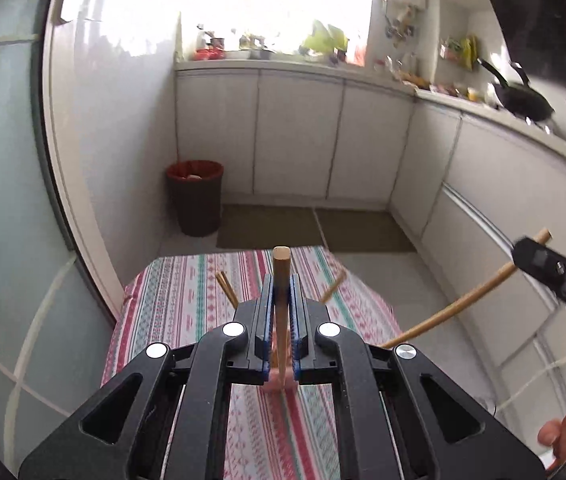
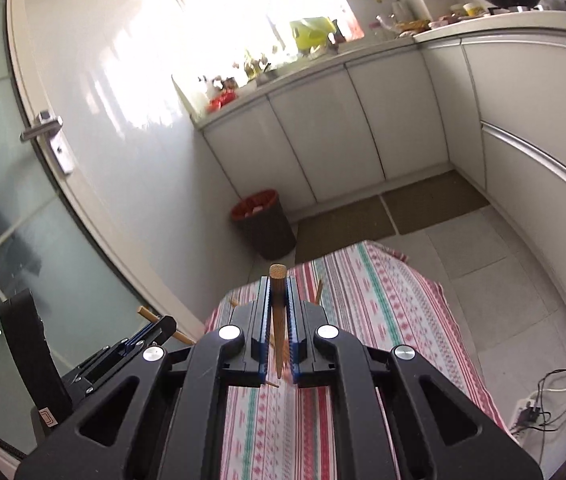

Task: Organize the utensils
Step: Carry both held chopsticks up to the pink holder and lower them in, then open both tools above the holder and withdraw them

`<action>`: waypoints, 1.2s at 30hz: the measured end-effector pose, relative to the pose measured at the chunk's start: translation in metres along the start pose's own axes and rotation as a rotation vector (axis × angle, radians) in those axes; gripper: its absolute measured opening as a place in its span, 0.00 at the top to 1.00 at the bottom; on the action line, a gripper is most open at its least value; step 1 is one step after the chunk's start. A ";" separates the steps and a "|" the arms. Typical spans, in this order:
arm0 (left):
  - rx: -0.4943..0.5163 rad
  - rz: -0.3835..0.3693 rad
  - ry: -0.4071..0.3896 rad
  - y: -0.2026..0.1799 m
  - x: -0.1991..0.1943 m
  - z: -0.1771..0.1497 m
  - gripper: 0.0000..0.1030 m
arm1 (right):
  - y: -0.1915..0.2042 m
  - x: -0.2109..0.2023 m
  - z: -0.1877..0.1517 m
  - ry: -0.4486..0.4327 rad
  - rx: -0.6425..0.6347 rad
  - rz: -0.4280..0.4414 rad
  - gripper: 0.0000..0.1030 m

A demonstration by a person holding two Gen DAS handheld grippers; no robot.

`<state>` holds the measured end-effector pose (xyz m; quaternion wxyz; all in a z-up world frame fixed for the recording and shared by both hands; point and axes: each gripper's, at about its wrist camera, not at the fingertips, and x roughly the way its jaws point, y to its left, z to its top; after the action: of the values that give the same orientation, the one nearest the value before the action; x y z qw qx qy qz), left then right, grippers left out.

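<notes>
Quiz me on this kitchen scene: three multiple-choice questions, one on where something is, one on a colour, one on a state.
1. Where is the bin?
A. On the counter
B. On the floor by the cabinets
C. On the table

2. What colour are the pads on the right gripper?
A. Blue
B. Yellow
C. White

3. What is the left gripper doing?
A. Open, empty
B. Shut on a chopstick
C. Holding a spoon

Answers: B, it stands on the tiles beside the cabinets; A, blue strips line both fingers; B, the wooden stick is pinched between its fingers.

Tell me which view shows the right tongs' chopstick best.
Left wrist view: the chopstick shows side-on, nearly full length, in the right tongs. The right wrist view shows it end-on and foreshortened.
</notes>
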<state>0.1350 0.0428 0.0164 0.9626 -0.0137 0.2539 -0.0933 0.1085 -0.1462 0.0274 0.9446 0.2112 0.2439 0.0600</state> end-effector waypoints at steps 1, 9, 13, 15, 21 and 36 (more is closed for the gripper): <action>-0.009 0.008 -0.011 0.001 0.004 0.003 0.94 | -0.002 0.004 0.001 -0.007 0.001 -0.006 0.93; -0.018 0.058 -0.045 0.001 0.053 0.005 0.94 | -0.016 0.041 0.005 -0.008 0.024 -0.050 0.93; -0.035 0.054 0.051 0.007 0.084 -0.004 0.85 | -0.017 0.061 0.003 0.006 0.023 -0.064 0.93; -0.073 0.038 0.062 0.016 0.085 -0.004 0.65 | -0.017 0.067 0.002 0.011 0.023 -0.066 0.93; -0.108 0.055 0.011 0.033 0.066 0.003 0.61 | -0.016 0.086 -0.002 0.026 0.027 -0.072 0.93; -0.112 0.121 0.040 0.058 0.059 -0.001 0.58 | 0.003 0.148 -0.031 0.075 -0.030 -0.115 0.92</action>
<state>0.1949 0.0887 -0.0176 0.9589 -0.0501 0.2785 -0.0208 0.2228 -0.1001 -0.0604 0.9398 0.1802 0.2897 0.0173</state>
